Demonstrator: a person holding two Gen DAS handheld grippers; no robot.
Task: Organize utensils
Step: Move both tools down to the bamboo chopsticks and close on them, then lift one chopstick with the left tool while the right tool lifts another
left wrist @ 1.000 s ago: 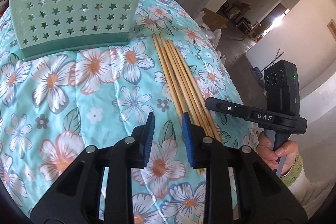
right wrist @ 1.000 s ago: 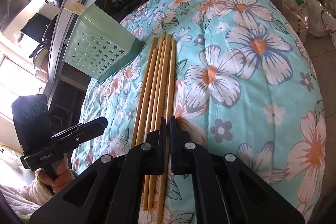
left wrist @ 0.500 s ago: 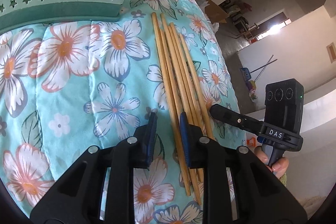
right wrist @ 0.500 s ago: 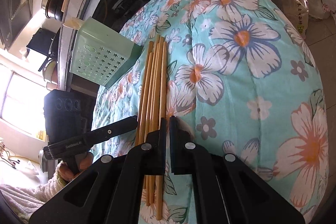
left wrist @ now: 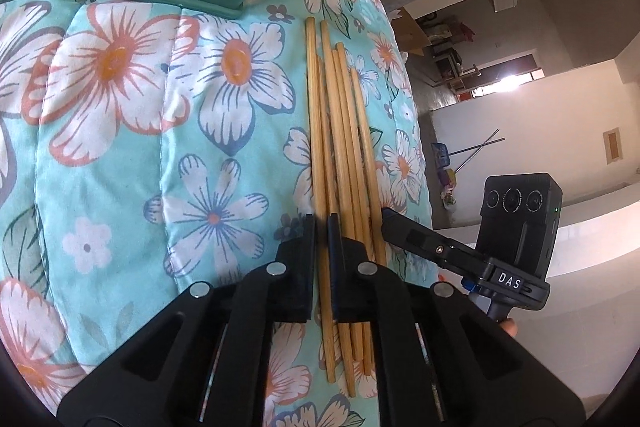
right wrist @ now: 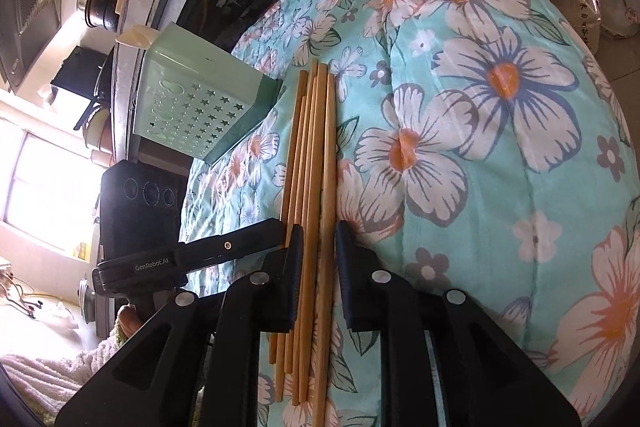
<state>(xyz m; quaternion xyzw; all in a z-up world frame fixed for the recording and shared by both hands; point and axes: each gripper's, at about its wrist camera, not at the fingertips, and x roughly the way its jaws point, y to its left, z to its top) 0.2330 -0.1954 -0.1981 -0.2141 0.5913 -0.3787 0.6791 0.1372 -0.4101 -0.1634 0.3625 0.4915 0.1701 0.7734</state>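
Bamboo chopsticks (left wrist: 340,147) lie bundled on floral quilt (left wrist: 160,147), near green star-perforated plastic holder (right wrist: 192,107). Left gripper (left wrist: 321,227) pinches the outermost stick, apparently to separate it; right gripper (right wrist: 317,233) opening, straddling several sticks.

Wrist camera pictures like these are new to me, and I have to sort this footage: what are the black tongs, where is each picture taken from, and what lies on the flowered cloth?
There is no robot here. A person holds a two-finger gripper in each hand, and each gripper carries a fisheye camera looking along its fingers. One picture looks out from the left gripper, the other from the right gripper. Each picture also shows the other gripper from the side. On the flowered quilt lies a row of wooden chopsticks, with a green star-holed basket beyond them. The left gripper is shut on the outermost chopstick. The right gripper's jaws are opening, with several chopsticks between them, not gripped.
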